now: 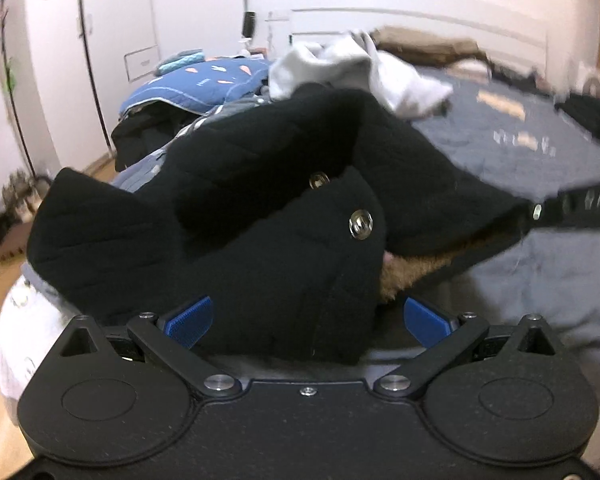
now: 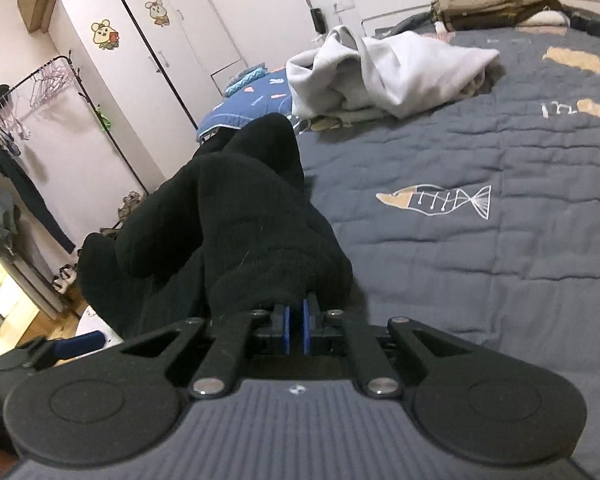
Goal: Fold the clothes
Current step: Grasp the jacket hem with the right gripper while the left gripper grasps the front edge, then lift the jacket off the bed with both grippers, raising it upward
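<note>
Black quilted fabric fills the middle of the left wrist view: one jacket [image 1: 260, 216], bunched up, lying on the grey bedspread [image 1: 560, 264]. Its lower edge drops behind the gripper body, so that part is cut off. Two metal snaps [image 1: 361, 222] show near the centre, and a brown fleecy lining [image 1: 400, 280] peeks out below them. The whole upper right of this frame is smeared with blur. The left gripper [image 1: 306, 318] has its blue pads [image 1: 190, 320] spread wide, one each side of the cloth, released, not pinching. The jacket's long run goes from lower left up toward the right edge, where a stretched corner meets a dark gripper tip [image 1: 580, 204].

Over to the right wrist view: the right gripper [image 2: 296, 330] is clenched on a fold of the jacket [image 2: 236, 216], pads nearly together with cloth wedged in. From the jaws the fabric runs up and to the left; its far end drops past the bed's left edge, hidden. Behind it lies one pale grey garment [image 2: 388, 76], crumpled, in the upper centre. One embroidered fish [image 2: 436, 200] sits at mid right on the bedspread [image 2: 500, 280].
</note>
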Action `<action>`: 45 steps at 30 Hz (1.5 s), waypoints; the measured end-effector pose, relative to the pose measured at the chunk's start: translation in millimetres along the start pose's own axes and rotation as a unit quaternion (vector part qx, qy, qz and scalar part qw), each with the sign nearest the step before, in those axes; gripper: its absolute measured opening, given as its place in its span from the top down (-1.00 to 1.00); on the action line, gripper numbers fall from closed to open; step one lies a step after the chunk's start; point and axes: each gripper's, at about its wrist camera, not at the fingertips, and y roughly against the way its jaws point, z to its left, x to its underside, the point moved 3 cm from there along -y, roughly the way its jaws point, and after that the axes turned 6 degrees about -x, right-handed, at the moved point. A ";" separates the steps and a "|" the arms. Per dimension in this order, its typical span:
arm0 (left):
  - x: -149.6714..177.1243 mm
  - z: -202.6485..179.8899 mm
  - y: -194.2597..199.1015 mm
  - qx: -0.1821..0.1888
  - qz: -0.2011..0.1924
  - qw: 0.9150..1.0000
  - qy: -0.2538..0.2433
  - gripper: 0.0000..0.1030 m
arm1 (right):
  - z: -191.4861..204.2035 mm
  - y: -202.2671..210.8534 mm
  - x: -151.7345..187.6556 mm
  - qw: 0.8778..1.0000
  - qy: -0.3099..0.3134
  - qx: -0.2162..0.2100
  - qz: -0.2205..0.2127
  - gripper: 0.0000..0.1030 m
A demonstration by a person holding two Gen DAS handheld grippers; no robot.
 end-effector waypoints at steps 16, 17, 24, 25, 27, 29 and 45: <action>-1.2 -12.3 -31.8 -0.027 0.031 0.999 -0.008 -0.35 | -26.1 32.4 -5.9 0.999 -0.044 -0.008 0.005 0.67; -0.4 -12.6 -32.2 -0.023 0.034 0.999 -0.006 -0.19 | -28.2 35.7 -7.2 0.999 -0.042 -0.002 0.003 0.62; 0.7 -10.7 -31.7 -0.004 0.043 0.999 0.004 0.32 | -36.2 44.3 -10.5 0.999 -0.034 0.014 -0.011 0.25; -0.4 -11.0 -31.8 0.000 0.044 0.999 0.007 0.40 | -35.0 42.5 -9.3 0.999 -0.026 0.016 -0.009 0.22; -1.0 -13.2 -31.7 0.004 0.045 0.999 0.008 0.45 | -29.9 34.7 -4.3 1.000 -0.010 0.010 0.002 0.16; -1.2 -15.8 -33.2 0.006 0.047 0.999 0.007 0.49 | -25.1 28.1 0.3 1.000 0.005 0.004 0.010 0.09; 0.3 -13.5 -32.9 0.008 0.051 0.999 0.019 0.44 | -26.2 -5.6 28.7 0.995 -0.072 -0.039 0.064 0.19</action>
